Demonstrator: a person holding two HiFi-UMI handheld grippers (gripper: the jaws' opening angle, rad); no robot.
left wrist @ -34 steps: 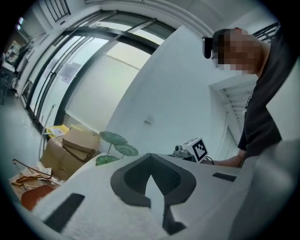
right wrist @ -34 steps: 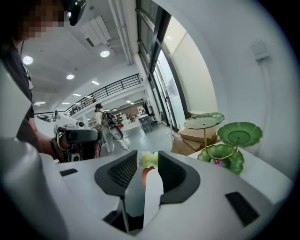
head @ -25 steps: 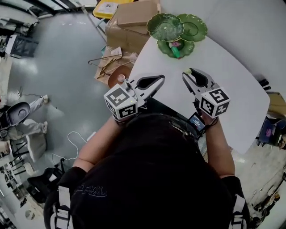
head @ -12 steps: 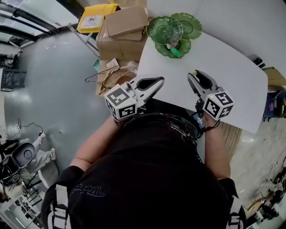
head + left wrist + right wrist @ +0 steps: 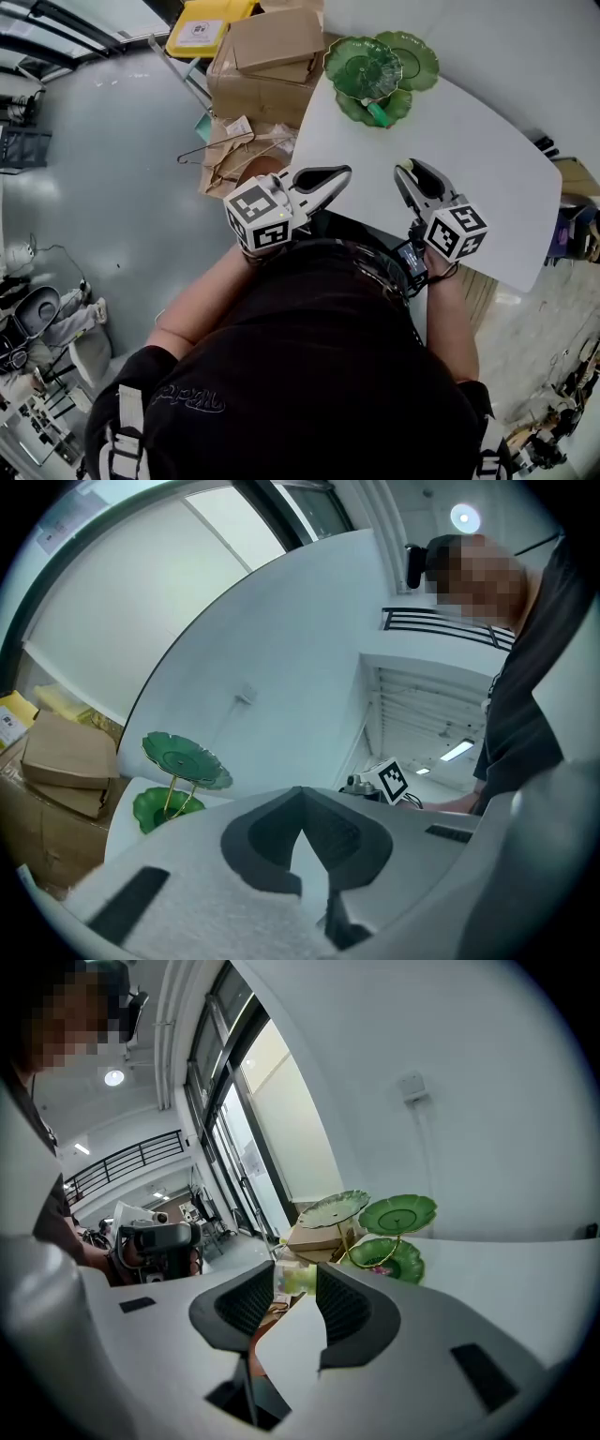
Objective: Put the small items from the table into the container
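Left claw [image 5: 345, 172]: closed tip to tip with nothing in it. It hangs over the near edge of the tabletop [image 5: 469, 178] at centre frame, pointing toward the upper right.
Right claw [image 5: 405, 170]: jaws standing wide with nothing between them. In my right gripper view the gap shows only bare tabletop and the room behind.
Green stand [image 5: 364, 67]: three leaf-shaped dishes on a stem at the top of the head view, just right of the cardboard boxes [image 5: 277, 42] and well apart from both claws.
Small green item [image 5: 376, 113]: sits at the near rim of the lowest dish. I cannot tell whether it lies fully inside.
Change over the last second: my head view has swung, so the stand and the tabletop's right edge sit differently in the frame. Both claws have shifted only a little and keep to the near edge. The right jaws hold the same width, the left stay closed, and neither claw has neared the stand.
Meaning for the task: I judge this a pause or a repositioning, not a pick. I see no loose item on the bare tabletop. My body hides the nearest strip, so I must find the next item before either claw can commit.
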